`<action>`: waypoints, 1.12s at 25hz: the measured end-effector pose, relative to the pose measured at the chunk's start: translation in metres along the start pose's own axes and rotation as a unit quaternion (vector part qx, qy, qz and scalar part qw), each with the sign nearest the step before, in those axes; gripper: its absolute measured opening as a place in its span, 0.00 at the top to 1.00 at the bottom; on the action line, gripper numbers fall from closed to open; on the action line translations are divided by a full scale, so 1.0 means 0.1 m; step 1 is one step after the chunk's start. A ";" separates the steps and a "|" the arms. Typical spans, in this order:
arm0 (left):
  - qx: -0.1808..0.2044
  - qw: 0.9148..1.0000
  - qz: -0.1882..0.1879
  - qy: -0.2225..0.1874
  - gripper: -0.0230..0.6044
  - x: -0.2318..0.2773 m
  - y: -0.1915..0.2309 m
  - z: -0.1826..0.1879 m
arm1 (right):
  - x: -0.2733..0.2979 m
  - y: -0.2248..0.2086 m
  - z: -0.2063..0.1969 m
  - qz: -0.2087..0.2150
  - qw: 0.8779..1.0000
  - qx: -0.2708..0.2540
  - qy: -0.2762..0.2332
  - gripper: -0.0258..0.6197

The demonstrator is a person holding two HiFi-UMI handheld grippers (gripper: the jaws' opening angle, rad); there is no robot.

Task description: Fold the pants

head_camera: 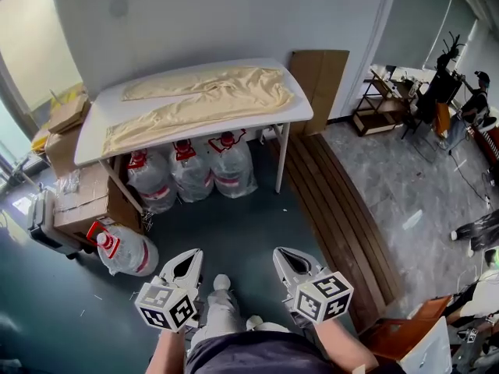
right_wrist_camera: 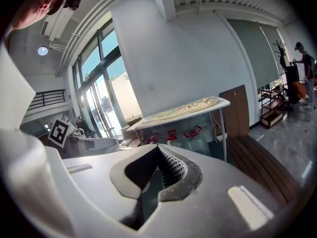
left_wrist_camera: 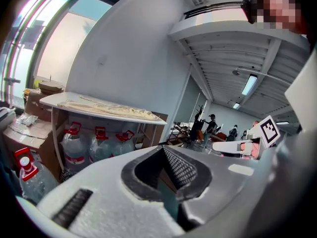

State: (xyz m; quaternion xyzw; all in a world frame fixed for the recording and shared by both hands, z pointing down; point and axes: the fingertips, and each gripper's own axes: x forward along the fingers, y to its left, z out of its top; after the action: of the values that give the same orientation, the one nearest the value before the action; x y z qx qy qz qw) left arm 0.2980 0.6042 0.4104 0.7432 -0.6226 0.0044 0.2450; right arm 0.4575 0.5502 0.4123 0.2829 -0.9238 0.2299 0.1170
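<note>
Pale yellow pants [head_camera: 204, 98] lie spread flat along a white table [head_camera: 304, 115] against the wall, waist to the right and legs running left. They also show far off in the left gripper view [left_wrist_camera: 106, 108] and in the right gripper view [right_wrist_camera: 185, 107]. My left gripper [head_camera: 189, 257] and right gripper [head_camera: 282, 254] hang low near my body, well short of the table, both shut with nothing between their jaws. From the left gripper view the right gripper [left_wrist_camera: 237, 147] shows at the right edge.
Three large water jugs [head_camera: 191, 170] stand under the table and another [head_camera: 121, 248] lies on the floor at the left. Cardboard boxes [head_camera: 78, 201] are stacked to the table's left. A board [head_camera: 320, 80] leans on the wall; wooden planks [head_camera: 335, 209] run along the floor at right.
</note>
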 end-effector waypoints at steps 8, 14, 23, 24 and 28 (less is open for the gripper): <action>0.002 1.000 -0.022 0.000 0.97 0.45 0.56 0.32 | 0.64 -0.14 0.35 -0.010 1.000 -0.004 -0.007 0.97; -0.008 0.999 -0.042 0.007 0.97 0.82 1.11 0.69 | 1.28 -0.27 0.67 -0.026 1.000 0.003 -0.009 0.97; 0.016 0.999 -0.031 0.036 0.97 1.22 1.99 1.03 | 2.10 -0.45 0.99 -0.051 0.999 0.008 -0.006 0.97; 0.019 0.999 -0.030 0.040 0.97 1.27 2.09 1.07 | 2.19 -0.48 1.03 -0.053 0.999 0.010 -0.006 0.97; 0.018 0.998 -0.025 0.052 0.97 1.43 2.35 1.11 | 2.40 -0.58 1.12 -0.063 0.998 0.014 0.006 0.97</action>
State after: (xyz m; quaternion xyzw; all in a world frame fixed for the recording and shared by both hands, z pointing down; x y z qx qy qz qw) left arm 0.0791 0.4066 0.4411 0.7619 -0.5898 0.0479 0.2635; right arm 0.2861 0.3401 0.4189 0.3406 -0.9002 0.2368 0.1327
